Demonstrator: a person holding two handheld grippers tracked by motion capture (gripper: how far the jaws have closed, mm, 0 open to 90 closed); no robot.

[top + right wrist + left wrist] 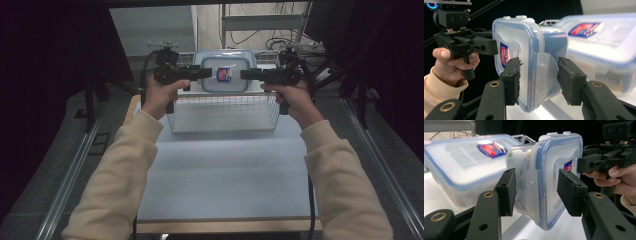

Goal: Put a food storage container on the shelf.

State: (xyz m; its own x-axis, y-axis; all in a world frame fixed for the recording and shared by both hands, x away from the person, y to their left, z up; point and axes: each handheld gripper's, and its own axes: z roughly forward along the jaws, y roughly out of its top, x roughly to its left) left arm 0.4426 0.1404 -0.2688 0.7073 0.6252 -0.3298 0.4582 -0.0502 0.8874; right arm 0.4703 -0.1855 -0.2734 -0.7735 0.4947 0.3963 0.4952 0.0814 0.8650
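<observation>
- Centrally, the small container (224, 75), a clear lidded box with a blue seal and a red-and-blue label, hangs in the air between the two grippers, above the wire basket (223, 113) and in front of a larger container (225, 56) of the same kind.
- Orientation: the box is tipped on edge, so its lid (559, 172) faces the person and its base faces away; its long axis runs level, from one gripper to the other.
- Left gripper (536, 192): the jaws are clenched on one short end of the box, one pad on the lid face and the other on the body side, straddling the side latch (527, 192).
- Right gripper (537, 80): likewise clamped on the opposite short end, the pads bracketing the latch flap there.
- Both hands grip the handles, with cream sleeves (120, 175) entering from below.
- Risk, as a judgement: each grip bears on smooth plastic near a hinged flap; a flap that yields could let that end slide out and the box pivot down on the other gripper.
- Risk: if the hands drift apart or rise unevenly, the box could twist, slip free and fall onto the basket rim or the table (225, 175).
- Risk: the larger container sits just behind, so a push forward could knock it.
</observation>
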